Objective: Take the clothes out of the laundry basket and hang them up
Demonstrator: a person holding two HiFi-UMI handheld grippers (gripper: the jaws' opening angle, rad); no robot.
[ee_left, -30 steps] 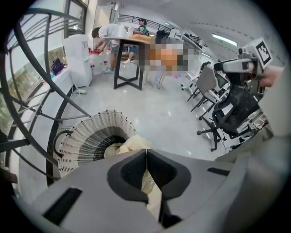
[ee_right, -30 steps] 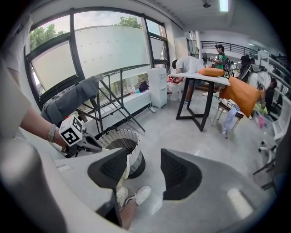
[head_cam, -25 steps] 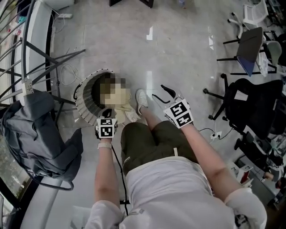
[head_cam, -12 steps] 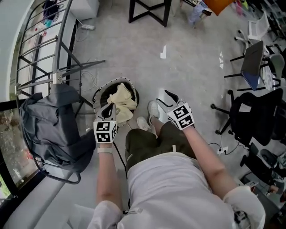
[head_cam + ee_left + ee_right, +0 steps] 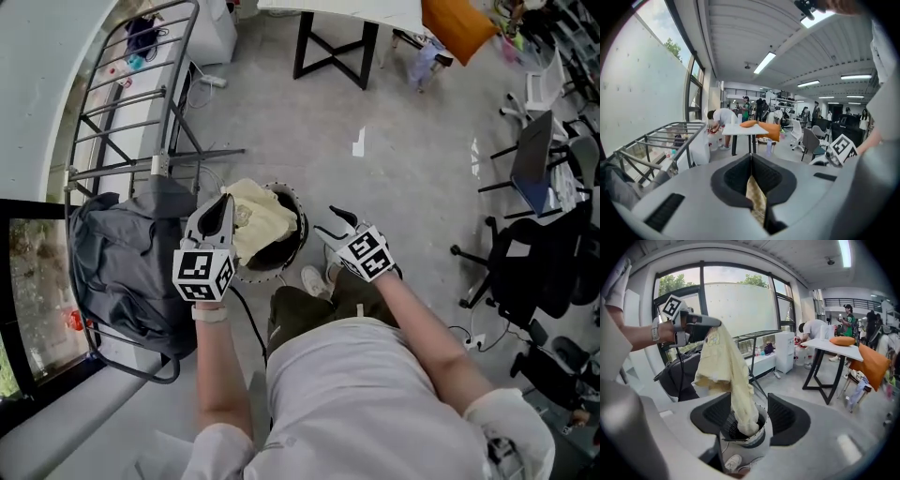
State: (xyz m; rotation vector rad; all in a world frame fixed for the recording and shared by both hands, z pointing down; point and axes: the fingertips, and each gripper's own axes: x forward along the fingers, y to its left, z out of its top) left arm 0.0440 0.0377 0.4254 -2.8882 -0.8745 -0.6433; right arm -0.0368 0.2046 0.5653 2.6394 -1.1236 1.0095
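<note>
A pale yellow garment (image 5: pixel 259 221) hangs from my left gripper (image 5: pixel 221 206), which is shut on its top edge and held up above the round laundry basket (image 5: pixel 299 246). In the left gripper view the yellow cloth (image 5: pixel 757 202) is pinched between the closed jaws of the left gripper (image 5: pixel 751 165). The right gripper view shows the garment (image 5: pixel 727 365) draping down, its lower end still inside the basket (image 5: pixel 757 438). My right gripper (image 5: pixel 334 223) stands open just right of the basket, holding nothing. The right gripper (image 5: pixel 750 417) points at the basket.
A metal drying rack (image 5: pixel 131 112) stands to the left with a dark grey garment (image 5: pixel 122 258) draped over it. A white table with black legs (image 5: pixel 337 28) stands beyond. Office chairs (image 5: pixel 530 244) crowd the right. People stand in the background (image 5: pixel 723 123).
My left gripper has risen, pulling the yellow garment up out of the basket. My right gripper has shifted closer to the basket and stays open.
</note>
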